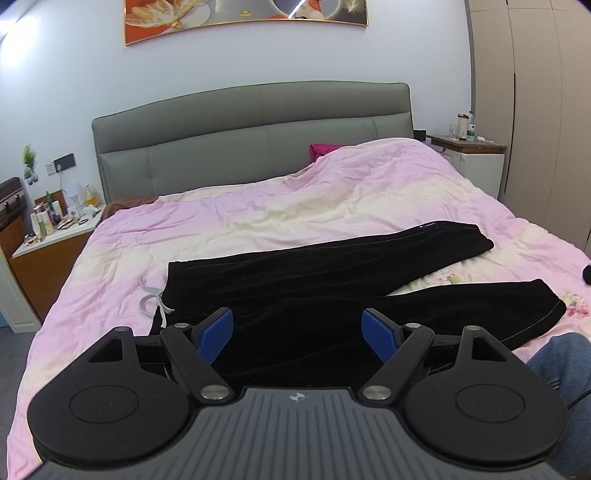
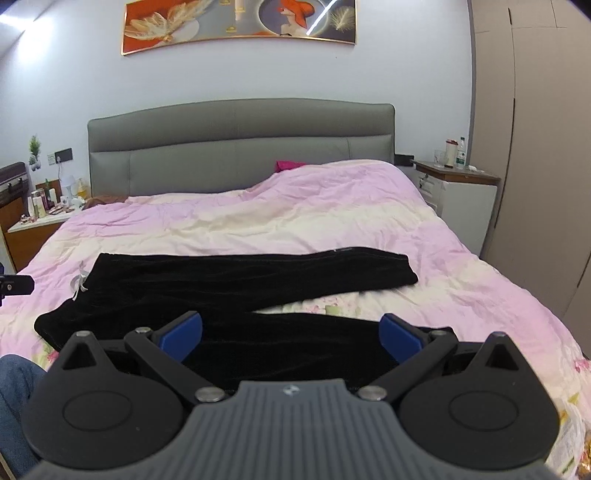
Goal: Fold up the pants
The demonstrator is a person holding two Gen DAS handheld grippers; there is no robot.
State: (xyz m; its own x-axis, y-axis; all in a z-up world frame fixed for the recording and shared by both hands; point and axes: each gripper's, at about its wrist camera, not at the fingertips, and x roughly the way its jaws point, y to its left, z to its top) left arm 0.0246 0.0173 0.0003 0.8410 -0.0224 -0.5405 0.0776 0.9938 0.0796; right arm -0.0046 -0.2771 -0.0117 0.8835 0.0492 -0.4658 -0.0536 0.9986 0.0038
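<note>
The room is bright and soft. A white streak of glare sits on the picture (image 2: pixel 240 26) – the wall (image 1: pixel 258 62) bends near the corners, which go dark.

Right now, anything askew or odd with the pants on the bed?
The black velvety pants lie flat on the pink quilt, but the two legs splay apart in a V rather than stacked. The grey drawstring trails loose off the waistband. Both the left gripper and the right gripper are open, holding nothing.

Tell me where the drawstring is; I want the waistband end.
In the left wrist view, the drawstring lies left of the pants on the pink duvet.
</note>
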